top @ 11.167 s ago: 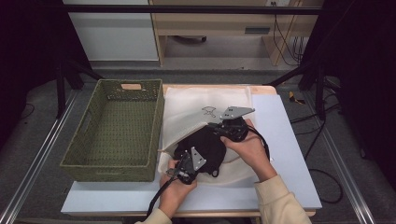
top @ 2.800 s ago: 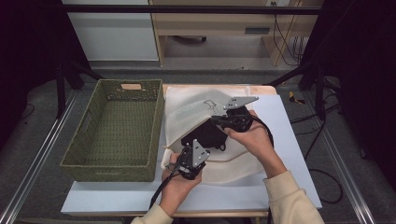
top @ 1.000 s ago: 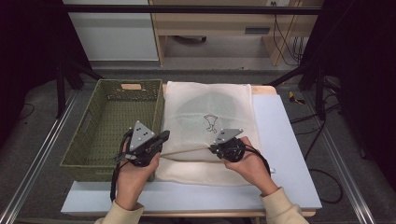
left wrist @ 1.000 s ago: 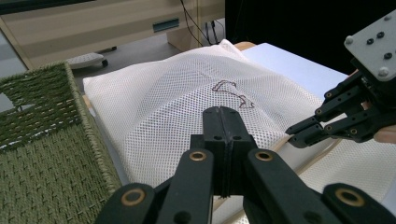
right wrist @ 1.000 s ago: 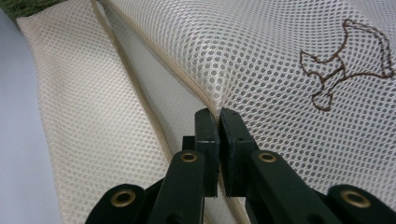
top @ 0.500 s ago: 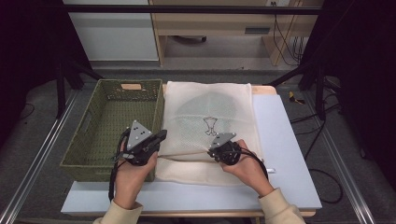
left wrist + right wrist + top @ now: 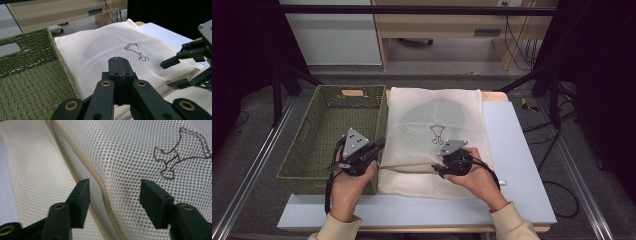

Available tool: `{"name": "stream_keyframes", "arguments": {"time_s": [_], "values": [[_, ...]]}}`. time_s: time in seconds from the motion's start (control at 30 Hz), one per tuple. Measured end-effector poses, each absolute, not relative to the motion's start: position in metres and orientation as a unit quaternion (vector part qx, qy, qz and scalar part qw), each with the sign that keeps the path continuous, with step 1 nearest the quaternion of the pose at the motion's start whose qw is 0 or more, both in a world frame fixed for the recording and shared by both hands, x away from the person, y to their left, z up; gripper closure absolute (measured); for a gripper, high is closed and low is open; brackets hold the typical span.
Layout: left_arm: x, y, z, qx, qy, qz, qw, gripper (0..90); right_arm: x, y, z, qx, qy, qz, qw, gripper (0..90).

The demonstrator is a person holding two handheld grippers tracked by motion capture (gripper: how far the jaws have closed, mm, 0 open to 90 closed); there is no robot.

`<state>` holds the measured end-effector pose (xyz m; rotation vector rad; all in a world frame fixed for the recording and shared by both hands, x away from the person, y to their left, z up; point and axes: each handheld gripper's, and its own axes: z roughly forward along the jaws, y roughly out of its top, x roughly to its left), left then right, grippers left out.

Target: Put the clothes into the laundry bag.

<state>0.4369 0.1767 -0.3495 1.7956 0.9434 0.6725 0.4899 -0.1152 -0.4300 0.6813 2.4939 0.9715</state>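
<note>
A white mesh bag (image 7: 462, 107) with a brown stitched emblem (image 7: 438, 134) lies flat on the table, and a dim grey shape shows through its far half. My left gripper (image 7: 379, 145) is at the bag's left edge beside the basket, jaws pressed together (image 7: 119, 60) on the mesh bag (image 7: 100, 47). My right gripper (image 7: 438, 170) is at the near middle of the bag. Its jaws stand open (image 7: 113, 187) on either side of the beige hem (image 7: 100, 182) of the upper layer, with the emblem (image 7: 180, 152) just beyond. The right gripper (image 7: 172, 72) also appears from the left gripper view.
A green woven basket (image 7: 302, 150) stands against the bag's left side, with nothing visible inside; its rim (image 7: 67, 75) is right next to my left gripper. Bare pale table (image 7: 517, 165) lies to the right of the bag and along the near edge.
Earlier both grippers worked a dark thing at the bag's middle. My left gripper has since moved to the bag's left edge. Over the last second the right gripper crept slightly left and nearer.
</note>
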Motion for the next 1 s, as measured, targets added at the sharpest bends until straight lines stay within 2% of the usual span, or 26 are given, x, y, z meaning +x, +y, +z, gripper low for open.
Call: {"name": "stream_keyframes", "arguments": {"time_s": [0.23,0.37,0.8,0.93,1.0], "values": [[0.437,0.179,-0.348,0.734,0.389,0.277,0.483,89.8,0.485,-0.115,-0.420,0.240,0.881,0.359,0.195,17.0],[0.437,0.181,-0.347,0.734,0.390,0.279,0.482,89.8,0.486,-0.117,-0.417,0.242,0.882,0.358,0.189,10.1],[0.437,0.189,-0.343,0.727,0.395,0.281,0.486,89.6,0.488,-0.141,-0.394,0.277,0.856,0.387,0.201,7.2],[0.437,0.192,-0.338,0.722,0.396,0.290,0.488,80.3,0.490,-0.152,-0.386,0.299,0.845,0.390,0.213,7.0],[0.437,0.193,-0.336,0.720,0.397,0.295,0.487,66.2,0.491,-0.159,-0.382,0.312,0.836,0.394,0.219,6.8]]}}
